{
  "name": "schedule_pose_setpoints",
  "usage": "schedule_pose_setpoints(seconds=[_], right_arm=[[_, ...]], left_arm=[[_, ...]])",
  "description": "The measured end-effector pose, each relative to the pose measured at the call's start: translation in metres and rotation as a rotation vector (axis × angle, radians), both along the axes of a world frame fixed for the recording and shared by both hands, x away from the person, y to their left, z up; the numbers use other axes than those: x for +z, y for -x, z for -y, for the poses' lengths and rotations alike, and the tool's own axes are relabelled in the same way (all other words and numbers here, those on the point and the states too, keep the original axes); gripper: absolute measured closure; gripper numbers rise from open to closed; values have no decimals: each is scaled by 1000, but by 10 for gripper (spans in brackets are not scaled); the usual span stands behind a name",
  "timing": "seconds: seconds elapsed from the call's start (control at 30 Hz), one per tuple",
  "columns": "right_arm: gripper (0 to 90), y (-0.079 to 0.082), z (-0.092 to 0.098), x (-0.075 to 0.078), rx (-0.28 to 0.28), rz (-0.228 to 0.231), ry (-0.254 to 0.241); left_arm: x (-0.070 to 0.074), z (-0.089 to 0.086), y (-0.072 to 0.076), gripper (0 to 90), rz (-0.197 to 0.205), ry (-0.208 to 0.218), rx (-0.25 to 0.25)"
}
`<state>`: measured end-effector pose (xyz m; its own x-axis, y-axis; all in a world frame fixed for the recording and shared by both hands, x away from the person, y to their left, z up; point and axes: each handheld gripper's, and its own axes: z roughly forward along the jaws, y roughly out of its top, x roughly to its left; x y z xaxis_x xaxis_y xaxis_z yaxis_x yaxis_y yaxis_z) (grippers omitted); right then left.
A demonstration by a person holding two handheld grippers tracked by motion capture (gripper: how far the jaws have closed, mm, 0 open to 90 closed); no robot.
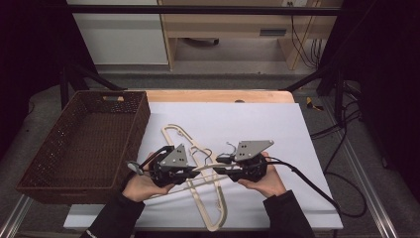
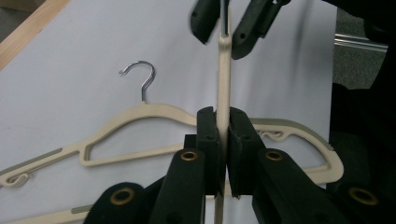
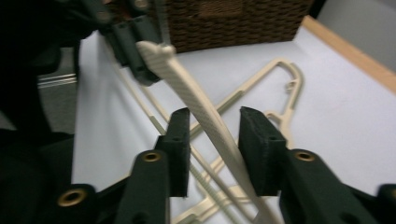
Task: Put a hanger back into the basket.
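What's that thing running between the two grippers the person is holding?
A cream hanger, seen in the left gripper view: the left gripper is clamped on it, and it reaches the right gripper, whose jaws are open around it.

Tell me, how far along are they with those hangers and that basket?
Nothing looks done: the wicker basket looks empty. In hand: the left hand-held gripper is clamped on one cream hanger, and the right hand-held gripper's jaws stand open around it. Another hanger lies on the white sheet.
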<state>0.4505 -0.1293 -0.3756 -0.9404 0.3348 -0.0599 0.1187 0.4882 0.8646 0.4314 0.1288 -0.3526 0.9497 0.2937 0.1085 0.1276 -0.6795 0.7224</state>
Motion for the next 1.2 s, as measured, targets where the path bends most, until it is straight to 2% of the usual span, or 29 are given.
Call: schedule_pose_setpoints(seconds=[0.03, 0.07, 0.1, 0.17, 0.2, 0.23, 0.3, 0.4, 0.5, 0.63, 0.73, 0.87, 0.97, 1.03, 1.07, 1.13, 1.2], right_arm=[[616, 0, 1, 1, -15, 15, 0], [579, 1, 2, 3, -35, 16, -9], [534, 1, 3, 4, -48, 18, -17], [477, 4, 8, 8, -99, 51, -35], [418, 5, 11, 10, -126, 59, -51], [408, 7, 13, 11, -142, 63, -58], [354, 10, 19, 13, -185, 66, -72], [302, 15, 29, 12, -241, 45, -109], [229, 20, 40, 10, -300, 24, -136], [162, 26, 52, 6, -364, 6, -147], [129, 29, 61, 3, -417, 10, -164], [101, 31, 71, -5, -473, 6, -186], [91, 31, 75, -9, -492, -9, -169], [89, 31, 76, -11, -499, -3, -160], [89, 31, 76, -12, -497, -9, -161], [87, 32, 75, -12, -501, -9, -158], [87, 32, 74, -13, -502, -13, -155]], left_arm=[[2, 0, 2, 859, 12, -8, 21], [3, 0, 3, 859, 7, 6, 27], [3, -1, 4, 860, 7, 27, 54], [6, -3, 6, 860, 4, 55, 96], [7, -4, 6, 860, 6, 64, 115], [9, -6, 6, 860, 10, 73, 137], [14, -10, 7, 860, 17, 92, 176], [23, -15, 8, 860, 25, 131, 231], [37, -23, 8, 860, 37, 142, 258], [62, -34, 7, 859, 62, 155, 281], [80, -43, 4, 859, 73, 162, 286], [104, -61, -2, 859, 83, 175, 304], [118, -81, -10, 859, 88, 185, 329], [124, -94, -16, 859, 93, 186, 340], [128, -104, -20, 859, 101, 168, 343], [130, -115, -25, 859, 104, 172, 356], [132, -133, -31, 859, 118, 157, 380]])
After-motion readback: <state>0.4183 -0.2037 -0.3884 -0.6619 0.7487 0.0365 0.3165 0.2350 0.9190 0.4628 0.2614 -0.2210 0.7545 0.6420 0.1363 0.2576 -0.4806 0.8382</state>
